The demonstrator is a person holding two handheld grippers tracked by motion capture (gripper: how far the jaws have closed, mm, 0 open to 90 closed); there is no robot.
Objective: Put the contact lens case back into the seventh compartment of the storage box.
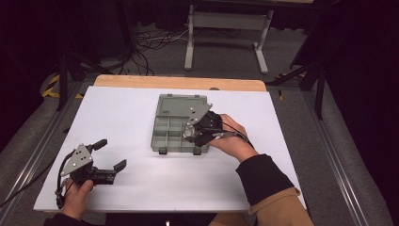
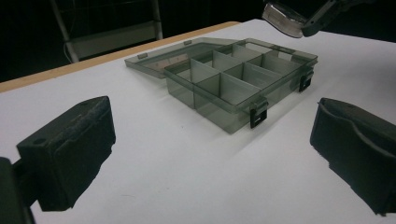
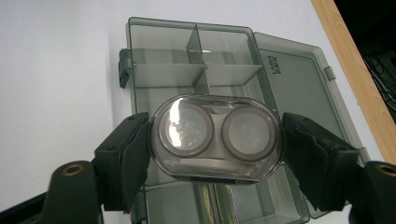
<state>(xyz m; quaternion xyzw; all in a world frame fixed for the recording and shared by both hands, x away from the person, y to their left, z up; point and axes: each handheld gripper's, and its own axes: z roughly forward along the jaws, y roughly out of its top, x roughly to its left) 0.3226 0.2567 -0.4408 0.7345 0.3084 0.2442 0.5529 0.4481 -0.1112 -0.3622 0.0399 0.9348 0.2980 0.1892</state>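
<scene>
A grey translucent organiser box lies open mid-table, its lid laid flat behind it and its compartments divided by thin walls. My right gripper hovers over the box's right side, shut on a clear oval contact lens case with two round wells, held end to end between the pads over the box. At the table's front left my left gripper rests low and open, nothing between its jaws. From it the box lies ahead, with the case above its far corner.
The white tabletop has a wooden strip along its far edge. Behind the table stand a white frame and loose cables on the floor. Two black latches hang on the box's front.
</scene>
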